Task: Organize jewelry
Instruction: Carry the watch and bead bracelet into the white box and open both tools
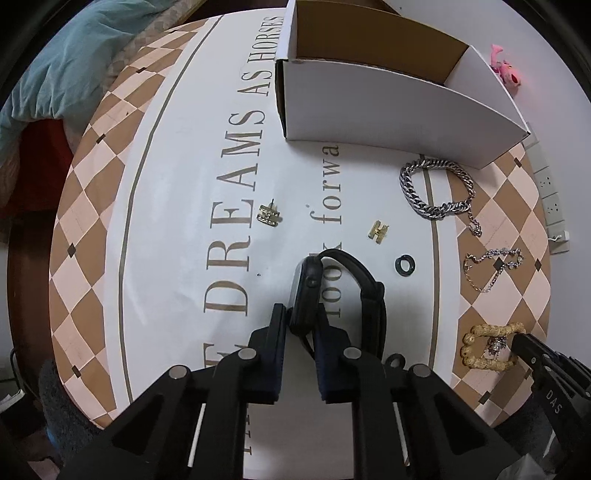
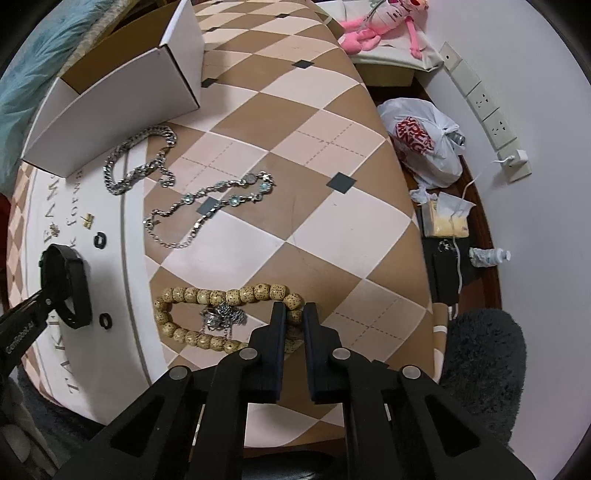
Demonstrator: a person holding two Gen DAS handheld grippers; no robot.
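My left gripper (image 1: 302, 314) is shut on a black smartwatch (image 1: 308, 291), gripping its body edge-on on the round table; its strap (image 1: 371, 291) loops to the right. My right gripper (image 2: 294, 314) is shut on the wooden bead bracelet (image 2: 221, 295) at its right end; the bracelet also shows in the left wrist view (image 1: 487, 345). An open white cardboard box (image 1: 388, 107) stands at the far side. A heavy silver chain bracelet (image 1: 436, 188), a thin gem chain (image 1: 491, 266), two gold earrings (image 1: 269, 216) (image 1: 377, 230) and a dark ring (image 1: 404, 264) lie on the table.
The table (image 2: 332, 229) has a checkered cloth; its edge drops off at the right. Beyond it are a plastic bag (image 2: 424, 144), a pink plush toy (image 2: 373, 22), a power strip (image 2: 484, 103) and floor clutter. A second dark ring (image 2: 105, 320) lies near the watch.
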